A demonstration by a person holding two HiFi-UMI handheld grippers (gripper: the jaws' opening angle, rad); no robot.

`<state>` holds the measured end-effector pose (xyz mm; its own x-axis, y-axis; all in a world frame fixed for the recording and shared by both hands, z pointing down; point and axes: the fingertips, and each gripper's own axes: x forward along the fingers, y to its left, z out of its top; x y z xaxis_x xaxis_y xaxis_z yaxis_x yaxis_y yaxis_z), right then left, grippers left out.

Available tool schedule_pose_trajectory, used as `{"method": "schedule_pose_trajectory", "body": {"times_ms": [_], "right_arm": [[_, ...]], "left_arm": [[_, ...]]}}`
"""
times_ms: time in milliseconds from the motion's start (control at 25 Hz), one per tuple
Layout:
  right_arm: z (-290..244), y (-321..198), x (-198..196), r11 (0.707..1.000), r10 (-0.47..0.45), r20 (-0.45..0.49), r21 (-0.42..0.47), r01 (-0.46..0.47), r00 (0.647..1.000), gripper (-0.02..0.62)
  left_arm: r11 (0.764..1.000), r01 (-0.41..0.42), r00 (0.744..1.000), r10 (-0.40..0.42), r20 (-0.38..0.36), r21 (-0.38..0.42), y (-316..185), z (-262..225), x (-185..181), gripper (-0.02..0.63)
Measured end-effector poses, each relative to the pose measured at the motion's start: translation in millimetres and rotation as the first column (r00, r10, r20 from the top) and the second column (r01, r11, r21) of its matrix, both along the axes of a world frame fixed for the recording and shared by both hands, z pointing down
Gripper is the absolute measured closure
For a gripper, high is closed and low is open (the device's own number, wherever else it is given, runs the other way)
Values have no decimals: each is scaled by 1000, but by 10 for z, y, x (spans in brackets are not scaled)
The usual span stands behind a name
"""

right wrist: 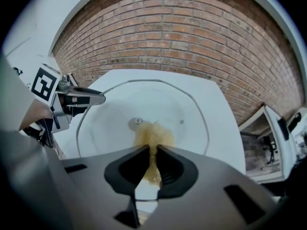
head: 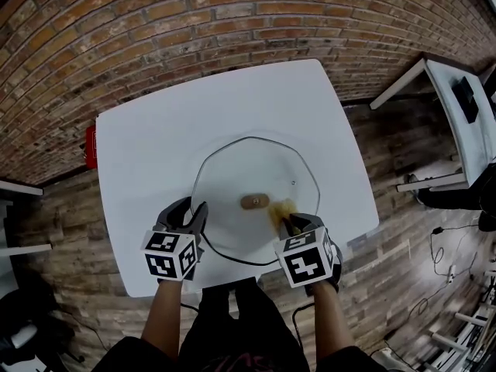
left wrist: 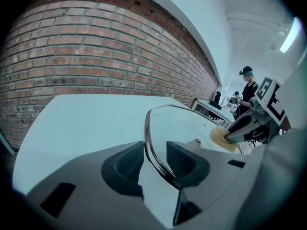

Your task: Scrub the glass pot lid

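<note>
White table [head: 147, 153]; clear glass pot lid [head: 240, 165], brown knob [head: 253, 201] at centre; yellow-tan scrub pad [head: 280, 210]; far red-brown brick wall [head: 155, 37].

surface: white table [head: 151, 149] | on it: glass pot lid [head: 248, 169]

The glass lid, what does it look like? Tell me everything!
The glass pot lid is round and clear, with a dark metal rim and a brownish knob at its centre. It lies on the white table. The left gripper clamps its near rim; the right gripper presses a yellowish scrubber onto the glass beside the knob.
</note>
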<state>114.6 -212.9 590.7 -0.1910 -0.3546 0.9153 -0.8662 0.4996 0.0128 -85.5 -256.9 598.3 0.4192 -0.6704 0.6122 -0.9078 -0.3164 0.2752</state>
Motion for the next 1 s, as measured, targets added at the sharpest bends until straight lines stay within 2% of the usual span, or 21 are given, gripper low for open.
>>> {"method": "schedule_pose_trajectory", "body": {"times_ms": [240,440,560,760,1000], "right_arm": [[-203,-36,-56,991,44,115,118,-57,992,543],[-543,-104,-108,959,66,192,259,-115,979,543],[-843,-150,-157,922,69,244,355,-156,967,543],[-1357,-90,-212,855,59,293,478,-200,954,543],[-2012,56,-271,753,36,336,610,-247,941,543]], "left_arm": [[998,6,1000,-6,-4,70,-21,-233,-75,456],[986,0,1000,-4,26,165,25,-603,-136,466],[973,-18,999,7,47,232,68,-880,-156,509],[948,-30,998,12,59,318,196,-1336,-176,541],[902,-45,998,25,51,429,368,-1941,-149,575]]}}
